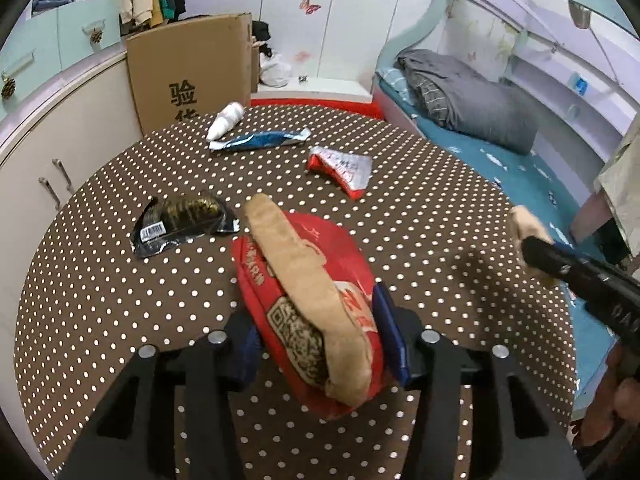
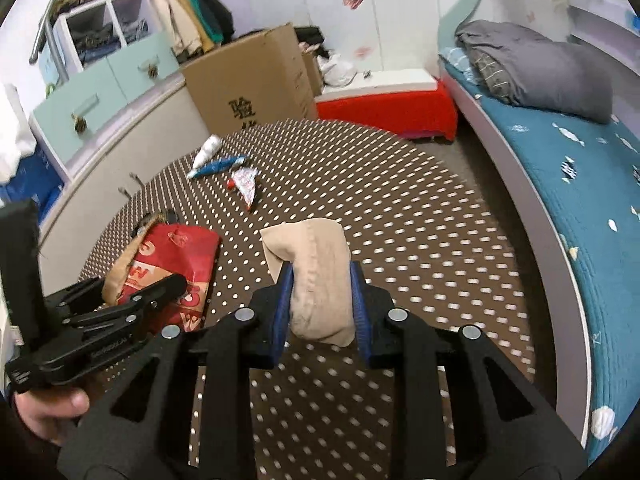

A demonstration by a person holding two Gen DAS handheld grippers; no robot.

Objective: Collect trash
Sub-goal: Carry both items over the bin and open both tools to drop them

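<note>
My left gripper point(image 1: 320, 332) is shut on a red printed bag point(image 1: 276, 280) with a tan lining, held over the polka-dot table point(image 1: 100, 300); the bag also shows in the right wrist view point(image 2: 172, 264). My right gripper point(image 2: 320, 300) is shut on a beige crumpled cloth-like piece point(image 2: 316, 280), above the table's middle. It shows at the right edge of the left wrist view point(image 1: 528, 224). On the table lie a black wrapper point(image 1: 180, 220), a red-and-silver wrapper point(image 1: 344, 166), a blue wrapper point(image 1: 260, 141) and a white cone-shaped wrapper point(image 1: 226, 120).
A cardboard box point(image 1: 192, 72) stands behind the table by white cabinets point(image 1: 36, 152). A red-covered bench point(image 2: 388, 110) is at the back. A bed with a blue cover point(image 2: 592, 200) and grey bedding point(image 2: 536, 68) runs along the right.
</note>
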